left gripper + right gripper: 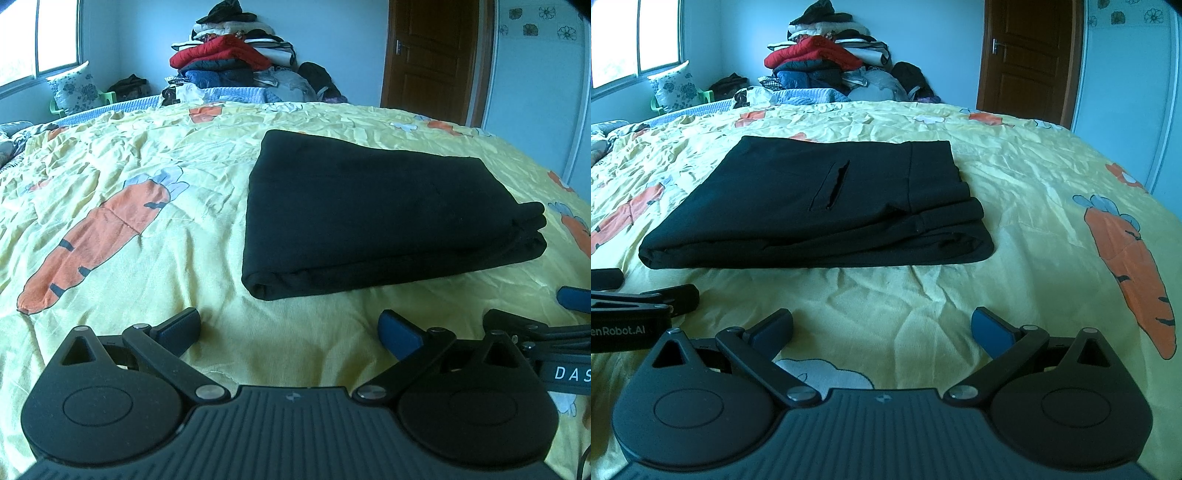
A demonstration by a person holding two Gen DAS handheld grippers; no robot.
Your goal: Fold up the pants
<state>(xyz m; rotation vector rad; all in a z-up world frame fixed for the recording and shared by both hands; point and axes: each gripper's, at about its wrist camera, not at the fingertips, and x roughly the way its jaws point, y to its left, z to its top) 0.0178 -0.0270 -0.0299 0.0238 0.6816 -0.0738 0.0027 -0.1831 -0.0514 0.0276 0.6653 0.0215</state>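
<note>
Black folded pants [380, 214] lie on the yellow carrot-print bedspread [147, 155], ahead and right of the left gripper [290, 328], which gapes empty. From the right wrist, the pants [820, 206] lie ahead-left of the right gripper [882, 328], likewise spread and empty; their long axis runs crosswise, equally near both.

Both wrist views low, facing pants [373, 218] across bed [147, 155]

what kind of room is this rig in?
Most likely a home bedroom. The black pants lie folded on a bed under a yellow carrot-print bedspread, clothes are heaped in a pile at the far side, and a wooden door is shut.
</note>
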